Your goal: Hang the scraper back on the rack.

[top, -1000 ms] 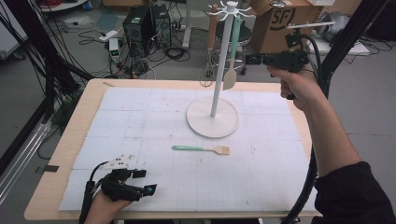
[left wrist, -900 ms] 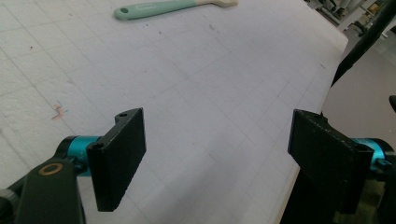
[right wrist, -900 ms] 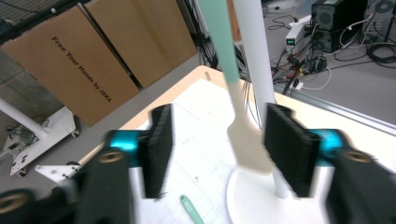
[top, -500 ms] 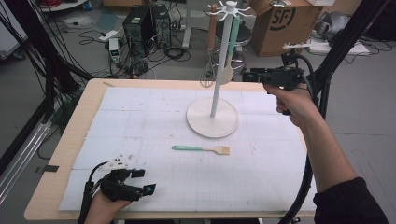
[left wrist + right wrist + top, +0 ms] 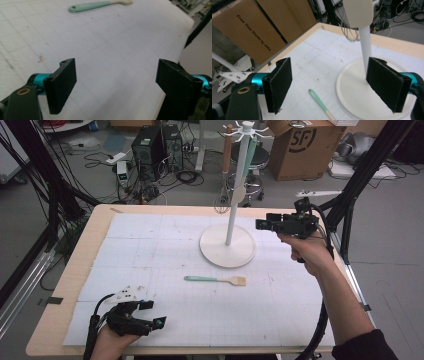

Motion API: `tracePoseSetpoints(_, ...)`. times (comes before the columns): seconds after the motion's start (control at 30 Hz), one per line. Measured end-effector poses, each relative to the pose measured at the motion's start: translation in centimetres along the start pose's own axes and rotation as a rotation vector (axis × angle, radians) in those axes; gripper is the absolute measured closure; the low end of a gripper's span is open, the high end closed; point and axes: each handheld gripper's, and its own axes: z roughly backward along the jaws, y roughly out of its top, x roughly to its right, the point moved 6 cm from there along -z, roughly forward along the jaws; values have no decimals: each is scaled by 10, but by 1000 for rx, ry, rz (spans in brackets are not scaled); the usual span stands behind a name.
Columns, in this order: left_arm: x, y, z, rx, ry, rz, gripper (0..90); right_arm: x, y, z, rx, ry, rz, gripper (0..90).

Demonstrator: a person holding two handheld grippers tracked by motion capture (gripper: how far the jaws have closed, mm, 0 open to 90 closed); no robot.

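**A:** Your right gripper (image 5: 261,224) is held up in the air beside the rack (image 5: 234,195), jaws spread wide with nothing between them. What are you going for?

**B:** The spatula (image 5: 216,280), I judge. It lies flat on the white mat (image 5: 165,245), just in front of the rack's round base (image 5: 227,251), green handle pointing to your left, pale blade to your right.

**A:** Then bring the right gripper down and toward yourself. In the right gripper view the spatula (image 5: 322,103) sits low between the jaws, so you are already roughly lined up.

**B:** Turn your wrist so the jaws straddle the handle across its narrow width, not along it. Take it near the green end, where the hanging hole looks to be, so that the end stays free for a hook.

**A:** And the left gripper (image 5: 152,321)?

**B:** It rests at the near edge of the mat, jaws also wide apart and empty, well apart from the spatula (image 5: 100,5). Leave it there.

**A:** Lower slowly; the handle is thin and lies flush on the mat, so let the jaw tips touch the mat before you close.
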Motion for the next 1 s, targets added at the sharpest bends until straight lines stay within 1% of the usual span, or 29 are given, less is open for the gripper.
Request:
tracePoseSetpoints(0.1,-1,0,1,7,-1,0,165,0,-15,-4,-5,-17,13,198)
tracePoseSetpoints(0.13,-1,0,1,11,2,9,165,-2,-20,-5,-7,-12,9,195)
tracePoseSetpoints(0.23,-2,0,2,9,3,8,165,-4,-32,-7,6,-11,11,193)
tracePoseSetpoints(0.3,-2,0,2,13,3,9,165,-5,-41,-10,8,-17,25,193)
tracePoseSetpoints(0.4,-3,0,2,17,2,9,165,-6,-54,-14,3,-9,13,193)
tracePoseSetpoints(0.53,-3,0,2,15,1,10,165,-4,-66,-18,0,-15,10,193)
tracePoseSetpoints(0.63,-3,0,2,17,7,12,165,-3,-74,-21,-15,-22,3,193)
tracePoseSetpoints(0.73,-3,0,3,17,6,9,165,-2,-82,-23,-8,-14,-1,193)
tracePoseSetpoints(0.77,-3,0,4,20,5,9,165,-1,-85,-24,-14,-19,-2,192)
tracePoseSetpoints(0.8,-3,0,4,21,7,14,165,0,-88,-25,-25,-35,6,192)
tracePoseSetpoints(0.83,-3,0,4,20,5,14,165,0,-91,-26,-25,-35,5,192)
tracePoseSetpoints(0.87,-4,0,4,21,7,13,165,-1,-93,-26,-21,-25,-7,192)
tracePoseSetpoints(0.93,-4,1,4,23,7,10,165,0,-98,-28,-22,-28,1,192)
tracePoseSetpoints(1.0,-3,2,3,25,5,10,164,-1,-103,-29,-33,-26,-8,192)
